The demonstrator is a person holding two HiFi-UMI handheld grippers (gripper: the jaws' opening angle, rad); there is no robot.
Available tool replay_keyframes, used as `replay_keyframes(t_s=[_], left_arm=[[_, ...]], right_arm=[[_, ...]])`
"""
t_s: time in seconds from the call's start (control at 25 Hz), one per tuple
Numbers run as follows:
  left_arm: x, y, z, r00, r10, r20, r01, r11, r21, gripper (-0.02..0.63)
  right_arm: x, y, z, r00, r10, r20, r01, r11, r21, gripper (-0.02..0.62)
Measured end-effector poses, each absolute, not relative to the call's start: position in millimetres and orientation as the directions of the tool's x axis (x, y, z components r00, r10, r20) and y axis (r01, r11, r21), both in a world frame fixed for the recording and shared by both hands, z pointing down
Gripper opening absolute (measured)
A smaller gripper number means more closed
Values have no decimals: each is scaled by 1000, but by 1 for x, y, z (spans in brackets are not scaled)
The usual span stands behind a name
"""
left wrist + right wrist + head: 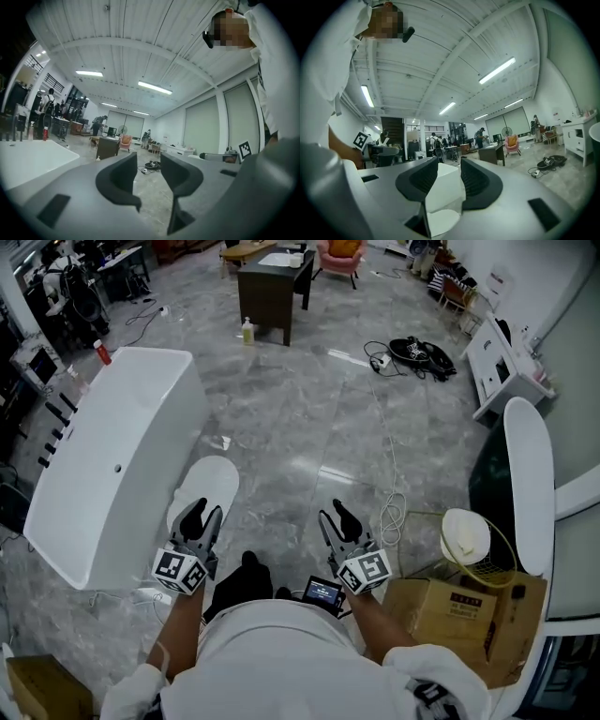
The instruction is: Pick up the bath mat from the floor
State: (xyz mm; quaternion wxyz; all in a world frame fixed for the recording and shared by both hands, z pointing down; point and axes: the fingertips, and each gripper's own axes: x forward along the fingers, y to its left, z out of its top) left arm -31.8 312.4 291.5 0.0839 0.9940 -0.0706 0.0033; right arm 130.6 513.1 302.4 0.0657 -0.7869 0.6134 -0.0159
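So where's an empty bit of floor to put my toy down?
The widest bare floor lies between the bathtub and the white cabinet, this side of the dark desk. It's crowded by the black cable pile, the cardboard box and the white cord. The bath mat fills the spot beside the bathtub.

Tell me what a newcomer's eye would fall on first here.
The big white bathtub fills the left of the head view, standing on the grey marble floor. The white oval bath mat lies on the floor beside it, just ahead of the left claw. The right claw is held out alongside, and both are open and empty.
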Motion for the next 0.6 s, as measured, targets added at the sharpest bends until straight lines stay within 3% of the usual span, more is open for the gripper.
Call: replay_keyframes(t_s=[0.6], left_arm=[[98,151,311,982,-187,8,-187,-974,128,153]], right_arm=[[271,336,289,200,-979,-33,-976,-197,-90,170]])
